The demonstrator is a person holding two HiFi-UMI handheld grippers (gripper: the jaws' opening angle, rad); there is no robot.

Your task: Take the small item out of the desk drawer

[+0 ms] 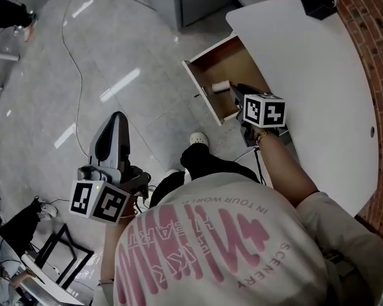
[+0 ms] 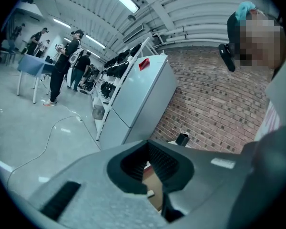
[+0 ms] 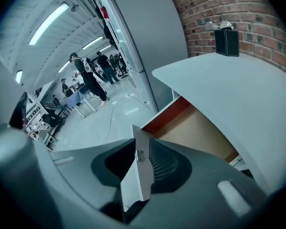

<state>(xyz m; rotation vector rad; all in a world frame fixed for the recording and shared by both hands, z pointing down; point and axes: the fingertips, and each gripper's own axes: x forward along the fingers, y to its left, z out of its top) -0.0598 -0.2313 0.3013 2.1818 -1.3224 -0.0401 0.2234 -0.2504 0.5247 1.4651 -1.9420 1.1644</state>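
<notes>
Just left of the right gripper [image 1: 239, 91] lies the small item [image 1: 220, 86], long axis left-right, in the drawer [image 1: 235, 61]; gripper jaws half-spread, drawer front [image 3: 138, 175] between them, apparently untouched.

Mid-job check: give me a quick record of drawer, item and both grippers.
drawer: drawer open, pulled out from the white desk
item: small white item lies inside, untouched
right: right gripper at the drawer, jaws apart, drawer front in their gap, not clamped
left: left gripper off over the floor, jaws slightly apart, empty
</notes>
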